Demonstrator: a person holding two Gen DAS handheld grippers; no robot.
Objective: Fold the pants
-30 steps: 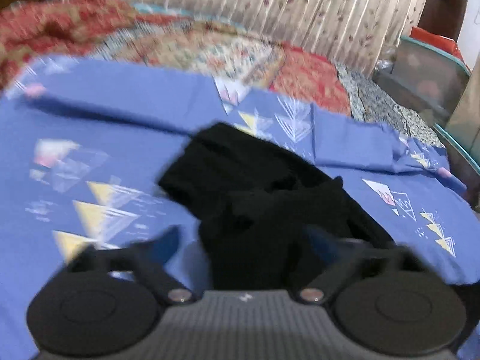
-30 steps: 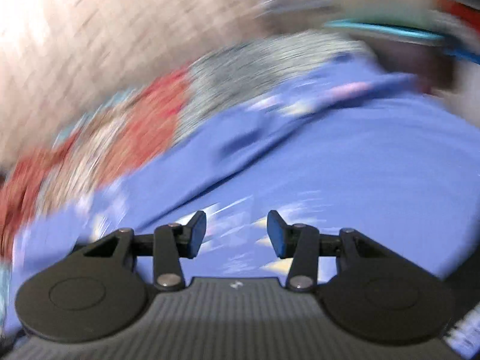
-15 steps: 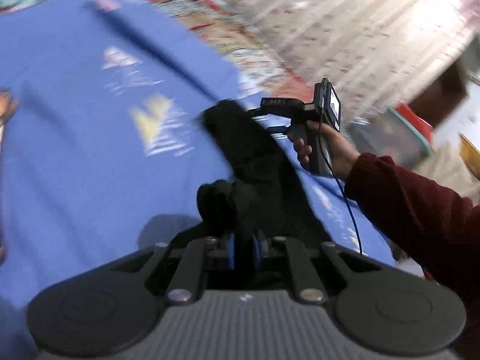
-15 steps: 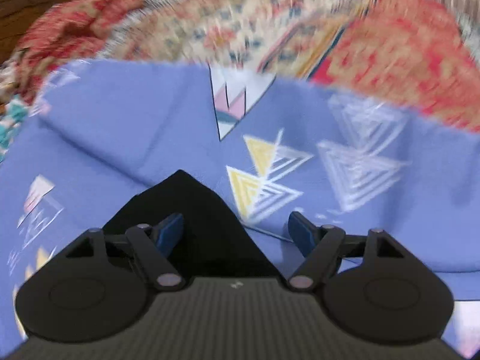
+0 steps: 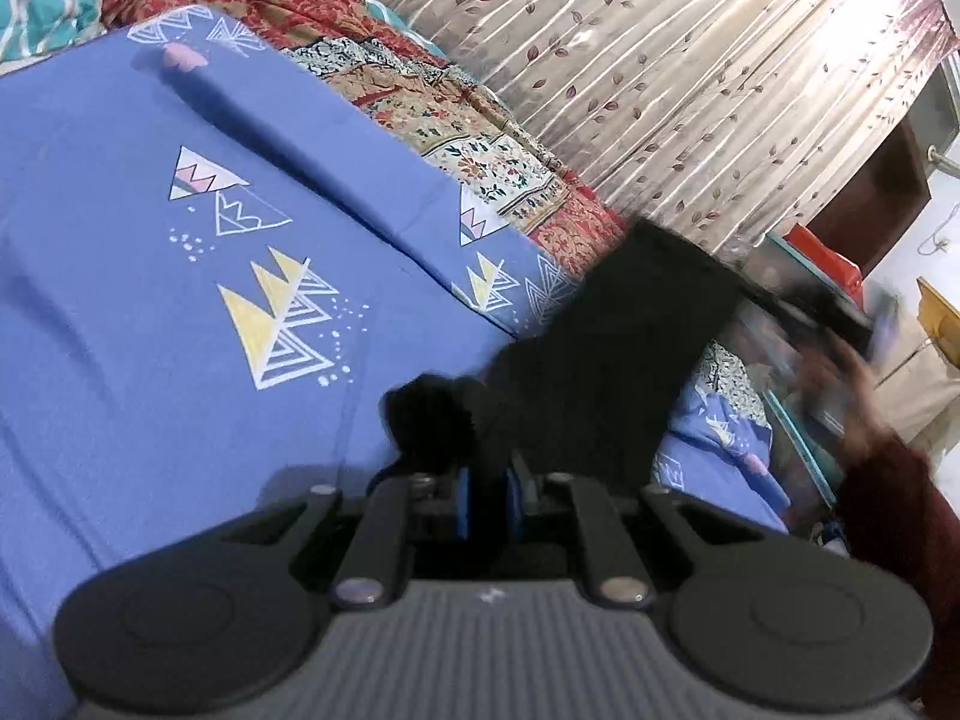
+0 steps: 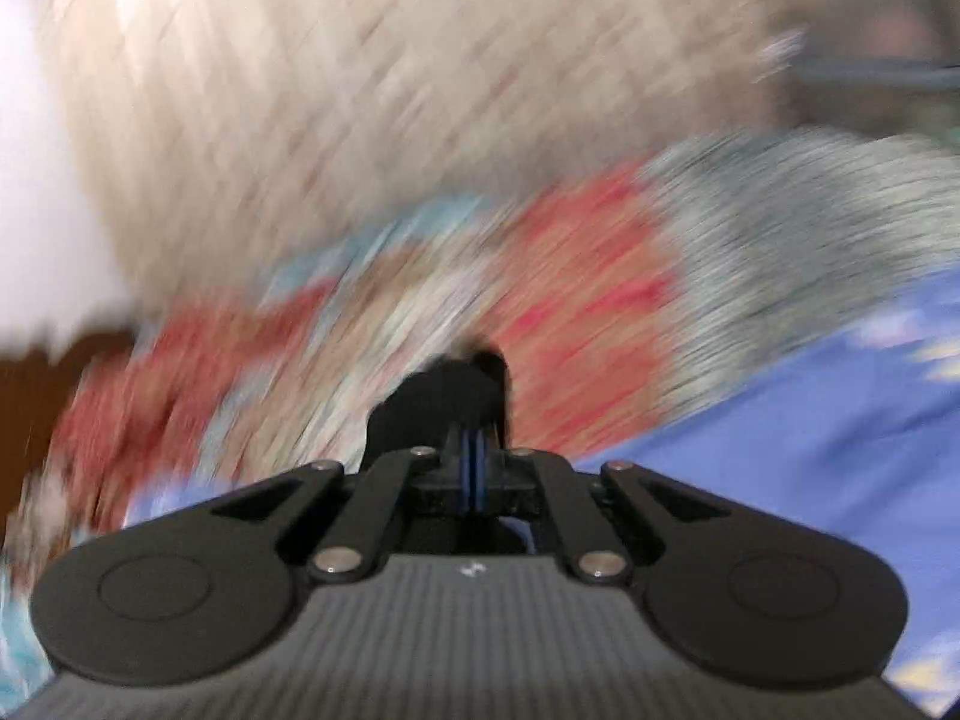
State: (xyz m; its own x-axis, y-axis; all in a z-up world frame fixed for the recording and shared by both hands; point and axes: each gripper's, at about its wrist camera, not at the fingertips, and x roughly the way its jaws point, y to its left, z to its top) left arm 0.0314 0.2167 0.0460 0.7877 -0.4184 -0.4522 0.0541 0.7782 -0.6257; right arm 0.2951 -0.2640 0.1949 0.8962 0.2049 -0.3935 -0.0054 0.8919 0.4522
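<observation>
Across the bed: a blue sheet [image 5: 180,312] with triangle prints covered the lower left of the left wrist view; a patterned quilt [image 5: 480,150] and a leaf-print curtain [image 5: 690,90] lay beyond it.
Task item: black pants [image 5: 612,360] were lifted off the sheet, stretched from lower centre toward the upper right of the frame.
Left gripper [image 5: 487,501]: fingers clenched on a bunched end of the pants.
Right gripper [image 6: 472,480]: fingers clenched on a black corner of the pants [image 6: 444,405]; the view was heavily blurred.
Right hand [image 5: 840,372]: blurred at the right edge of the left wrist view, sleeve [image 5: 894,516] below it.
Key relation: the long axis of the pants ran from the left fingers diagonally to the right hand, so each end had its own holder.
Judgement: the garment probably needed spreading taut and laying flat before any fold.
</observation>
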